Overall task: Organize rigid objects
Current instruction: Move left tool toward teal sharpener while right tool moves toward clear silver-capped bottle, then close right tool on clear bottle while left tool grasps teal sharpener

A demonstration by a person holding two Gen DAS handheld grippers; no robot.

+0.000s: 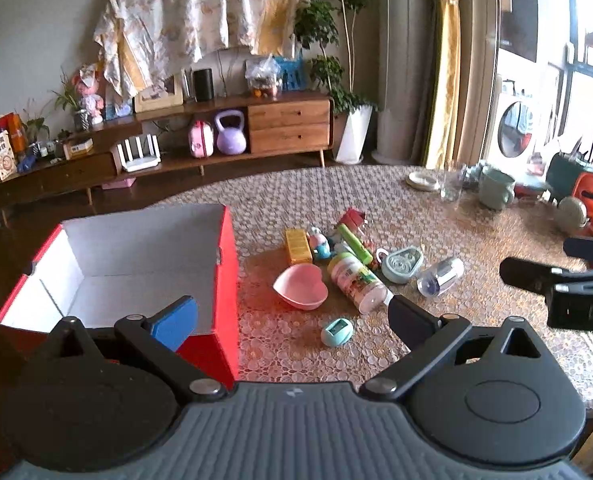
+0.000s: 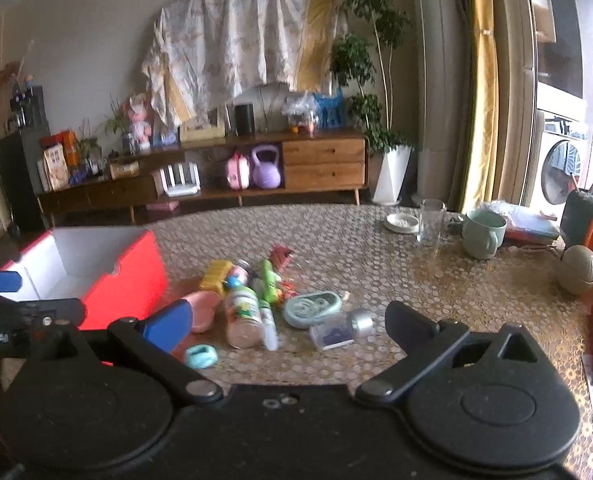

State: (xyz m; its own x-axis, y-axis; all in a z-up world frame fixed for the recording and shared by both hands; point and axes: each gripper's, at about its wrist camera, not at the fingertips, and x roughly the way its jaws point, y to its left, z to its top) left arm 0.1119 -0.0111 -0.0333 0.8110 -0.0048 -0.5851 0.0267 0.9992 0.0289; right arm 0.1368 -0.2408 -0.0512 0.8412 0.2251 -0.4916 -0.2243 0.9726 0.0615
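An open red box (image 1: pixel 228 280) with a white inside stands at the table's left; it also shows in the right wrist view (image 2: pixel 128 280). Right of it lies a pile of small things: a pink heart bowl (image 1: pixel 301 286), a printed bottle (image 1: pixel 357 282), a yellow box (image 1: pixel 297 245), a green tube (image 1: pixel 354 243), a teal oval case (image 1: pixel 398 265), a clear capsule (image 1: pixel 440 277) and a small teal timer (image 1: pixel 337 332). My left gripper (image 1: pixel 292 316) is open and empty, above the box's near right corner and the timer. My right gripper (image 2: pixel 288 326) is open and empty, just short of the pile.
At the table's far right stand a glass (image 2: pixel 430 220), a green mug (image 2: pixel 483 234), a white dish (image 2: pixel 402 222), a round beige thing (image 2: pixel 578 269) and orange and dark green containers (image 1: pixel 590 192). A wooden sideboard (image 2: pixel 320 168) lines the wall behind.
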